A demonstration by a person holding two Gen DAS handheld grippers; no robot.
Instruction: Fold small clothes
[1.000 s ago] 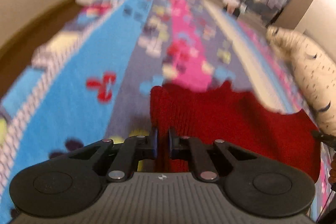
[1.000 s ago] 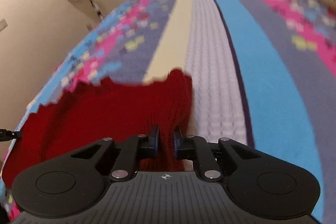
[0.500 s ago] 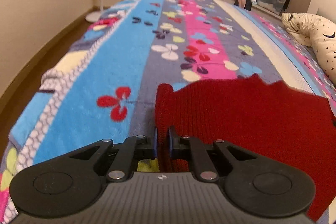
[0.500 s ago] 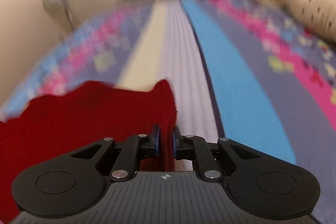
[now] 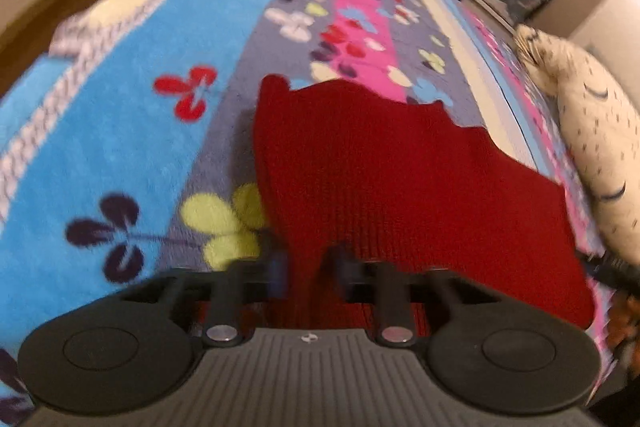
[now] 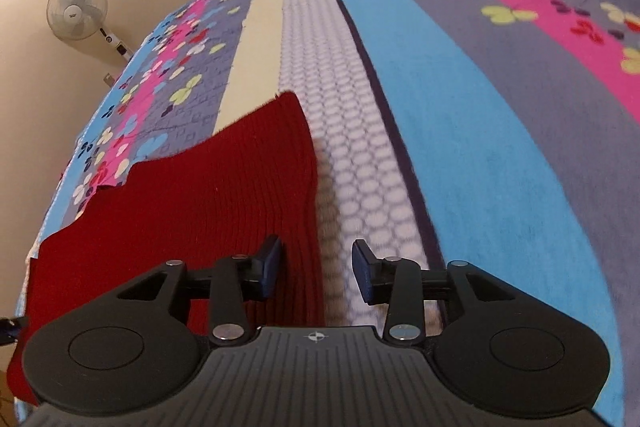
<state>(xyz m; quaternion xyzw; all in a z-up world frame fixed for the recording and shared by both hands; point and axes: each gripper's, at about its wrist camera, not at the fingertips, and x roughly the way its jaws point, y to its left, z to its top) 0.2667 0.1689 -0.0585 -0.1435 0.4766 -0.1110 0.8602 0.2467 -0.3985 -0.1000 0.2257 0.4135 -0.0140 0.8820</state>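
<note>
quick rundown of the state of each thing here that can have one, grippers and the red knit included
red knit garment: spread flat on the bed, its near edge between both grippers' fingers
left gripper: blurred, jaws slightly apart, red knit between them
right gripper: jaws have just been opening, pads off the cloth, its edge between them
blanket: spread over the bed
standing fan: upright by the wall; running or not, cannot tell

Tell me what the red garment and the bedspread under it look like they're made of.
Red garment: probably a ribbed knit, wool or acrylic, matte; fine parallel ribs run along it. Bedspread: seemingly plush fleece, soft and fuzzy; a short nap shows on the blue stripe, and a raised dotted texture on the pale one.
</note>
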